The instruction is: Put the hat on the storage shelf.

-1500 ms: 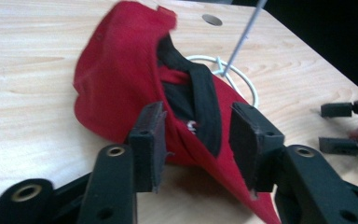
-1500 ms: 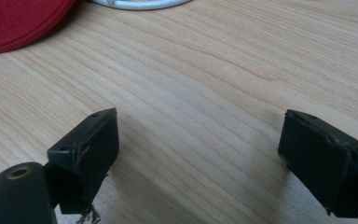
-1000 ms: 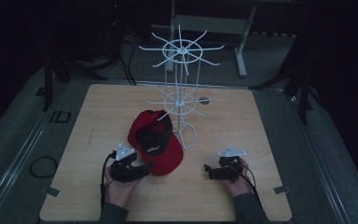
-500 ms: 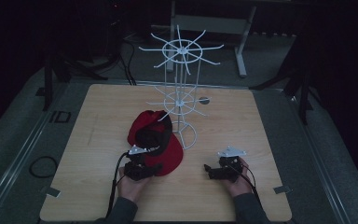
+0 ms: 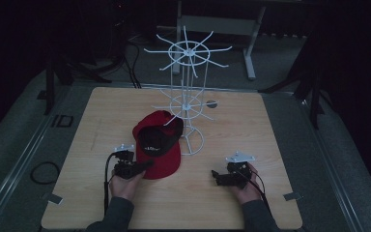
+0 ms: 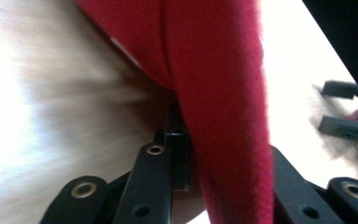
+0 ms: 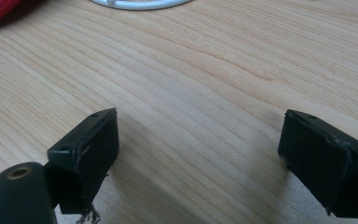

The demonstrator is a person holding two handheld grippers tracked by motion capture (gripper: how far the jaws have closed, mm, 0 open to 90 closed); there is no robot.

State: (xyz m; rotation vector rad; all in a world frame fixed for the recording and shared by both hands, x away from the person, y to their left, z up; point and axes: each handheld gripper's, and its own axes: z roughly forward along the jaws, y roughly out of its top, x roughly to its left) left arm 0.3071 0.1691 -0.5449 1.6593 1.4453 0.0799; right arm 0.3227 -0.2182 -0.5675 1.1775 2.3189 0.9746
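Leftward since before, left gripper seemingly clamps cap brim — right gripper jaws apart.

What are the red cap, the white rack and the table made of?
The cap looks like soft woven cloth: matte, and its brim bends where the left tool pinches it. The rack seems to be thin metal wire with a white coating, though plastic is possible. The table shows pale wood grain, perhaps a laminate.
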